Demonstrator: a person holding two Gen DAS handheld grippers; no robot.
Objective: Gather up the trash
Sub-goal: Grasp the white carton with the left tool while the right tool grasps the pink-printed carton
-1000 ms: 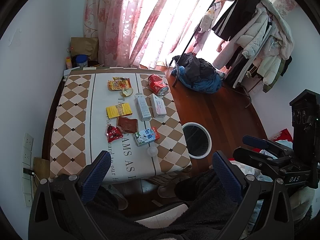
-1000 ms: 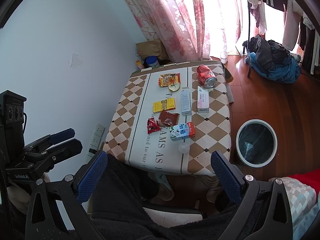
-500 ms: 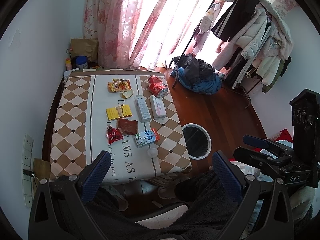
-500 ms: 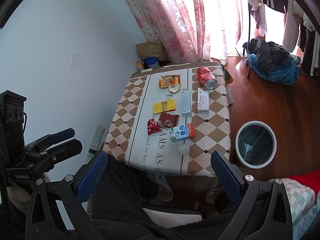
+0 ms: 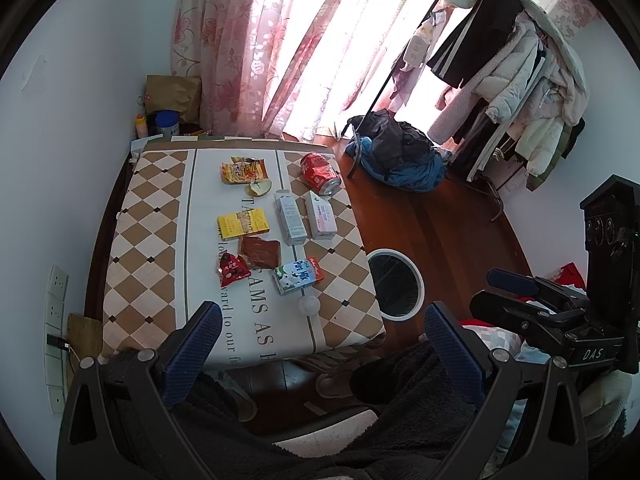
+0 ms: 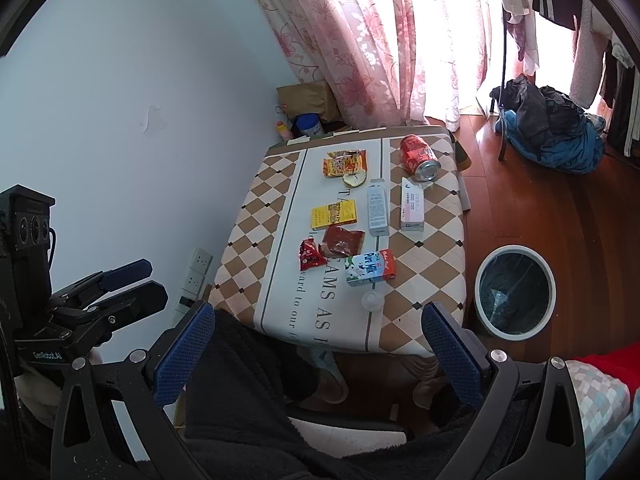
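Note:
Trash lies on the checked table (image 5: 152, 240) (image 6: 436, 248): a red can (image 5: 320, 173) (image 6: 419, 157), a milk carton (image 5: 298, 276) (image 6: 370, 267), two long boxes (image 5: 291, 218) (image 6: 378, 210), a yellow box (image 5: 242, 223) (image 6: 333, 213), snack wrappers (image 5: 243, 171) (image 6: 344, 163) and a small white cap (image 5: 309, 305) (image 6: 371, 300). A white-rimmed bin (image 5: 395, 286) (image 6: 515, 292) stands on the floor to the table's right. My left gripper (image 5: 322, 336) and right gripper (image 6: 318, 338) are both open and empty, held high in front of the table's near edge.
A clothes rack (image 5: 512, 64) with coats and a heap of dark clothes (image 5: 396, 156) (image 6: 552, 136) are at the right. Pink curtains (image 5: 280, 40) hang behind the table. Wall sockets (image 5: 56, 312) are at the left. The person's dark-clad legs (image 5: 360, 420) are below.
Both views have shifted only slightly; the table sits a touch lower in the left wrist view. Nothing on the table has moved and both grippers stay open.

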